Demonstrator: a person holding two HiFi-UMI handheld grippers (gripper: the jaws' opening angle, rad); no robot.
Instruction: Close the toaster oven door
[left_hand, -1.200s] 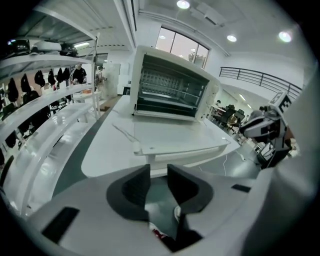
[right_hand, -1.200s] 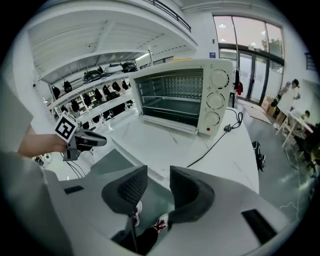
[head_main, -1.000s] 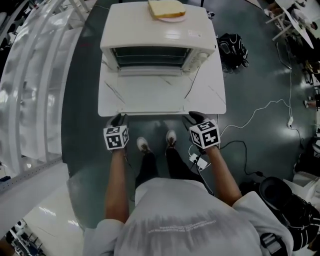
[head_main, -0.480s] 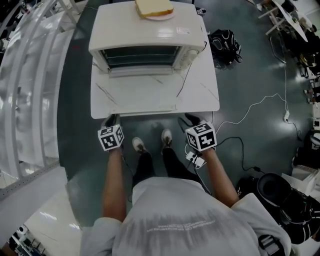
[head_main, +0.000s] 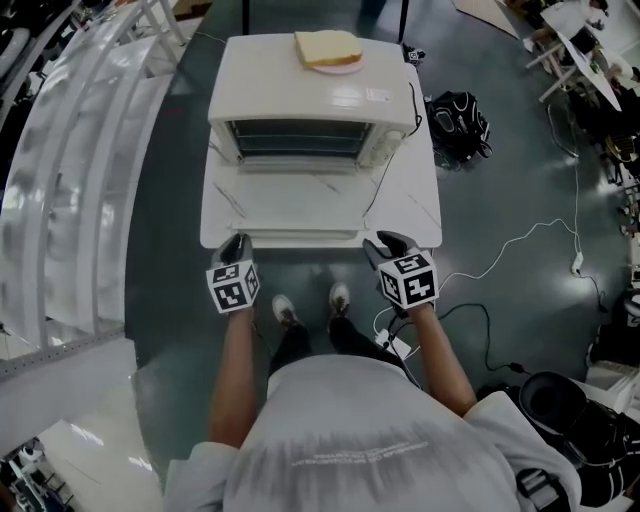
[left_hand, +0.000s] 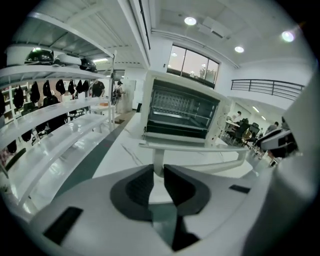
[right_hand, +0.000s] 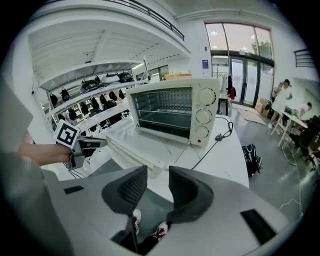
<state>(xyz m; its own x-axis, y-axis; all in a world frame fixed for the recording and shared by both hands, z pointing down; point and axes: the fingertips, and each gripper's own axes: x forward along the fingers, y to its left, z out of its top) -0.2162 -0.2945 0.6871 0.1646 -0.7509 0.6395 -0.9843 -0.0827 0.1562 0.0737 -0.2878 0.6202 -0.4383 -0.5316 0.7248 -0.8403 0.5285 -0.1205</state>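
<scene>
Now, left gripper fingers slightly apart, right gripper fingers wider, both seemingly empty

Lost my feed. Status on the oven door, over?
Left gripper and right gripper empty, jaws apart, at table edge. Door open, lying flat. Cord runs along its right side; nothing on door.

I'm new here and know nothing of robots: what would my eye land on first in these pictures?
A pale toaster oven stands on a white table, its door dropped open toward the person, with a slice of bread on top. At the table's near edge the person holds the left gripper and the right gripper, each bearing a black-and-white marker cube, jaws apart.
</scene>
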